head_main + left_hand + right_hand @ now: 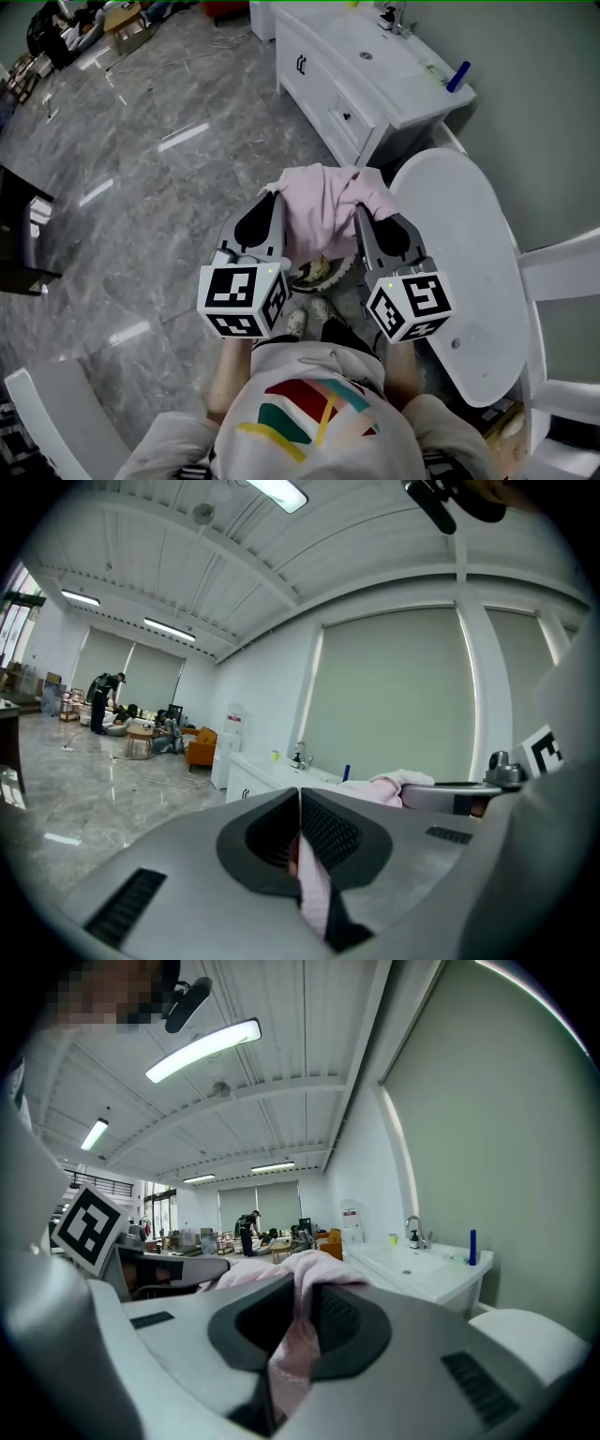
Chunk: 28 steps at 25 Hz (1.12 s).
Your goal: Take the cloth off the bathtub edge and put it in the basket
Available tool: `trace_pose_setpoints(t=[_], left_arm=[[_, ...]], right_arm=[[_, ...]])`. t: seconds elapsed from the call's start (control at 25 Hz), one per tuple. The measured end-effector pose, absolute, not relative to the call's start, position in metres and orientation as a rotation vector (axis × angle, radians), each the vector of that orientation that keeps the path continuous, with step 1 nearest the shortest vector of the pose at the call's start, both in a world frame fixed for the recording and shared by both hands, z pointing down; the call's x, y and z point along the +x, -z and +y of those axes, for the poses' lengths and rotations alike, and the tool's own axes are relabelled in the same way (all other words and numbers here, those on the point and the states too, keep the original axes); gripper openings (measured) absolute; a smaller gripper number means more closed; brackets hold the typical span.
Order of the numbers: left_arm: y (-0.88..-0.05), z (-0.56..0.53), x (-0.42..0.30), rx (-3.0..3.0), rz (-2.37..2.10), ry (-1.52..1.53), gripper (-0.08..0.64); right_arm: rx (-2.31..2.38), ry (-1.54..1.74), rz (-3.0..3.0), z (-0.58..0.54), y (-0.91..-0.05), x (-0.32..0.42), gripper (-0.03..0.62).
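Left gripper: fingers closed on a thin fold of the cloth; a pink strip runs down between the meshed pads toward the camera.

Right gripper: fingers closed on a thicker bunch of the same cloth, which spills over the tips and hangs back between the pads.

Cloth: pink, slung in the air between the two sets of fingertips, left gripper at one end and right gripper at the other. It is bunched and sags in the middle, touching nothing else.

Marker cubes: one behind each pair of fingers, nearest the person.

Tub: white, oval, just outside the right fingers, apart from the cloth.

Vanity: white cabinet with basin, ahead of the fingertips and well apart; tap and blue stick on its top.

Floor: grey marble, glossy, below and outside the left fingers.

Shirt: white with coloured stripes, behind both grippers.
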<state>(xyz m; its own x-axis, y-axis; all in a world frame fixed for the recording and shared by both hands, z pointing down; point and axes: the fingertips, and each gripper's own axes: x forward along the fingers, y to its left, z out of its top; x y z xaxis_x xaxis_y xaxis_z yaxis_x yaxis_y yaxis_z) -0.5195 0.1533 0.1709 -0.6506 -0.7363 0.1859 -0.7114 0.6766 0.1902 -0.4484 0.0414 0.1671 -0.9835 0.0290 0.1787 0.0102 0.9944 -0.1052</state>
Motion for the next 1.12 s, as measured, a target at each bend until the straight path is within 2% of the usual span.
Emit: trace_pose_setpoints(t=[0.56, 1.12], left_arm=[[-0.159, 0.128, -0.548, 0.977, -2.754, 0.134, 0.025], [-0.197, 0.116, -0.564, 0.932, -2.684, 0.079, 0.025]], right_arm=[[-0.261, -0.154, -2.971, 0.006, -0.157, -0.495, 0.049], [-0.289, -0.179, -2.887, -0.004, -0.19, -0.511, 0.049]])
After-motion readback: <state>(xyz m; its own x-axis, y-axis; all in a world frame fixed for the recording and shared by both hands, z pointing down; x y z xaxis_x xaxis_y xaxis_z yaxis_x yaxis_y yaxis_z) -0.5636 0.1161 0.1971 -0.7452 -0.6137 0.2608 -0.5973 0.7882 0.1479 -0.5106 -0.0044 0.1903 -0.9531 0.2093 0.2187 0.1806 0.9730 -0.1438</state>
